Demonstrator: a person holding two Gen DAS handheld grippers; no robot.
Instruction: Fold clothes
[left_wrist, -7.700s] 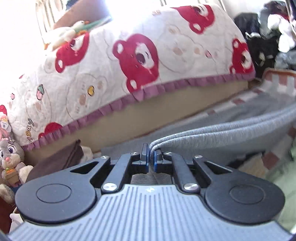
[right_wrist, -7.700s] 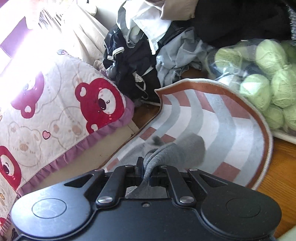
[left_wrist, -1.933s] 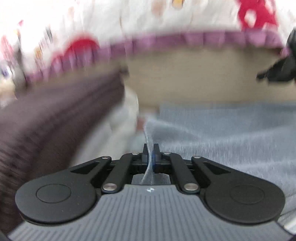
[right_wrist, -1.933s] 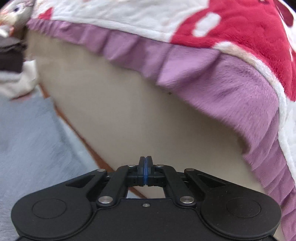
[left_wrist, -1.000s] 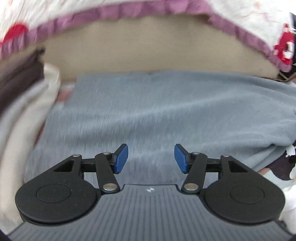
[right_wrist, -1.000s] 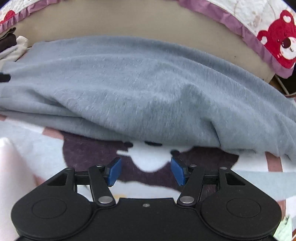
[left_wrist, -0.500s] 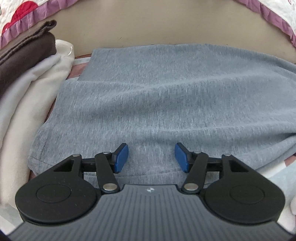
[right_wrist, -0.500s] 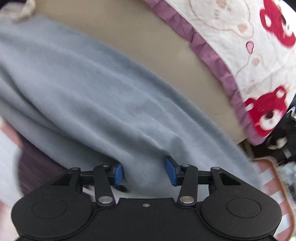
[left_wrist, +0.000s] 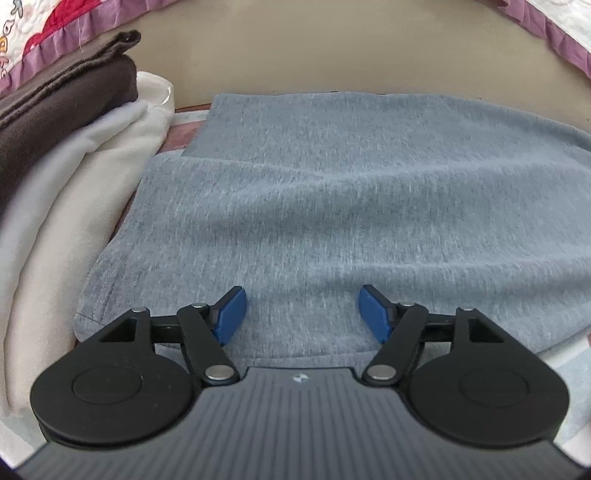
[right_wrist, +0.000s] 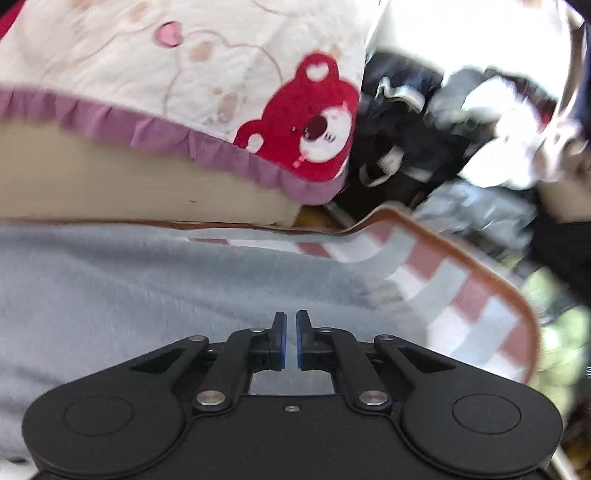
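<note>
A grey garment (left_wrist: 332, 203) lies folded on the rug in front of the bed, its upper layer set a little short of the lower one at the far left corner. My left gripper (left_wrist: 301, 314) hovers just over the near edge of the garment, its jaws opening, with nothing between the blue pads (left_wrist: 227, 314). In the right wrist view the grey garment (right_wrist: 147, 288) stretches away to the left. My right gripper (right_wrist: 291, 341) is above it, its jaws closing to a narrow slit. I see no cloth between them.
A stack of folded clothes, brown (left_wrist: 55, 103) on top of white (left_wrist: 74, 206), sits left of the garment. The checked rug (right_wrist: 461, 295) ends at the right. Beyond it are a pile of loose clothes (right_wrist: 424, 129) and green yarn balls (right_wrist: 554, 332). The bear-print bedspread (right_wrist: 184, 55) overhangs behind.
The left jaws have spread wider while the hand sank slightly. The right gripper swung up and to the right, away from the garment's edge, and its jaws closed to a slit.
</note>
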